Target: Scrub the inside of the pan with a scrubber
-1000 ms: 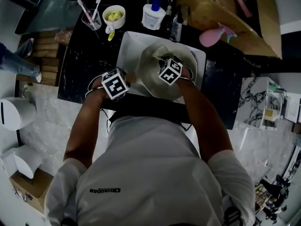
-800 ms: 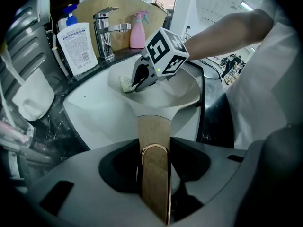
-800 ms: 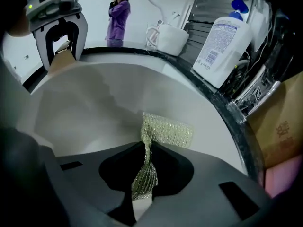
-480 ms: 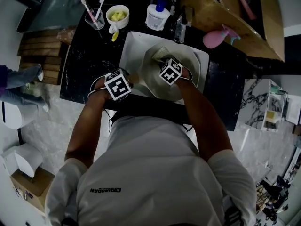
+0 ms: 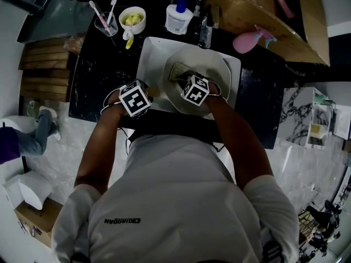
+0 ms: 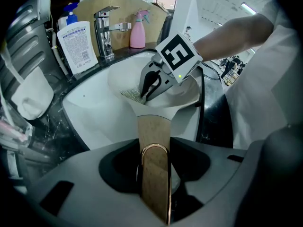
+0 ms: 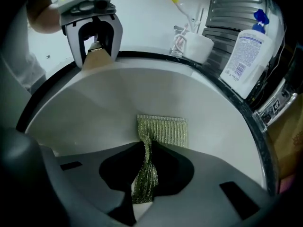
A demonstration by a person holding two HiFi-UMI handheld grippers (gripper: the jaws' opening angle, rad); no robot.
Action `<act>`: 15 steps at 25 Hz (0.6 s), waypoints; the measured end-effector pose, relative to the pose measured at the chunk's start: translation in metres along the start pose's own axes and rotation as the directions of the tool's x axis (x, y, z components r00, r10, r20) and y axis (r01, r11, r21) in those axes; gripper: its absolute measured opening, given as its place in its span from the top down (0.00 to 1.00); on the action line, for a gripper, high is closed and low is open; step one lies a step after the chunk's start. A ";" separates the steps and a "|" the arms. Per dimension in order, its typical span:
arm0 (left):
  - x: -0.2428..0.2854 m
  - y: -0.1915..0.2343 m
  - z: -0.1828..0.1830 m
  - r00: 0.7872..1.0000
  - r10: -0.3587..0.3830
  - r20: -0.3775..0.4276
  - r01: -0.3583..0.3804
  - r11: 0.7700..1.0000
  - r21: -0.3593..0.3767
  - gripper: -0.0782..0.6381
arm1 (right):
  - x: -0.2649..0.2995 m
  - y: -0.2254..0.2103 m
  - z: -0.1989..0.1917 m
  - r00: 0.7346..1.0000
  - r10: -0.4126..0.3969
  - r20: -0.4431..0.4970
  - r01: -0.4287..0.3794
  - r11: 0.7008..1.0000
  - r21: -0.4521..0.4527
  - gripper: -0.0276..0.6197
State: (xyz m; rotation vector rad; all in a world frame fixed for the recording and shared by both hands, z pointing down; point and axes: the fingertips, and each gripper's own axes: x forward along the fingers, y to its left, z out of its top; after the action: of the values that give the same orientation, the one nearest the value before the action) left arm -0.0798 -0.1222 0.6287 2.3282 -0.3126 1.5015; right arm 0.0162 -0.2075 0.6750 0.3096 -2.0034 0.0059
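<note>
A white pan (image 5: 219, 70) sits in the white sink (image 5: 148, 53). Its wooden handle (image 6: 154, 136) runs between the jaws of my left gripper (image 6: 155, 174), which is shut on it at the pan's left side (image 5: 149, 92). My right gripper (image 7: 142, 183) is shut on a green-gold mesh scrubber (image 7: 163, 129). The scrubber's free end lies flat against the pan's inner surface (image 7: 94, 108). From above, the scrubber (image 5: 178, 70) shows left of centre in the pan, just ahead of the right gripper (image 5: 185, 78).
A faucet (image 5: 205, 32), a white soap bottle (image 5: 178, 18) and a pink spray bottle (image 5: 249, 40) stand behind the sink. A toothbrush cup (image 5: 106, 21) and a bowl of yellow pieces (image 5: 132, 18) sit back left. A cardboard box (image 5: 263, 21) is back right.
My right gripper has drawn the scrubber a little nearer and to the left across the pan's inside. The left gripper has stayed on the handle. A person on the floor at left has walked on.
</note>
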 end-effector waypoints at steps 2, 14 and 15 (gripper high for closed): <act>0.000 0.000 0.000 1.000 0.001 -0.001 -0.001 1.000 0.001 0.63 | -0.001 0.010 0.001 1.000 0.026 0.009 -0.026 1.000 -0.014 0.84; 0.003 0.004 0.000 1.000 0.012 0.005 -0.012 1.000 0.007 0.62 | -0.018 0.061 -0.009 0.975 0.221 0.028 -0.222 0.975 0.029 0.84; 0.003 0.005 0.000 1.000 0.014 0.008 -0.014 1.000 0.007 0.62 | -0.020 0.064 -0.011 0.970 0.240 0.026 -0.241 0.970 0.034 0.84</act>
State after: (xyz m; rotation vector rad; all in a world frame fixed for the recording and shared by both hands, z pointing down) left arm -0.0801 -0.1267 0.6321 2.3430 -0.3270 1.5028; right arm 0.0195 -0.1402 0.6709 0.0888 -2.0528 0.1936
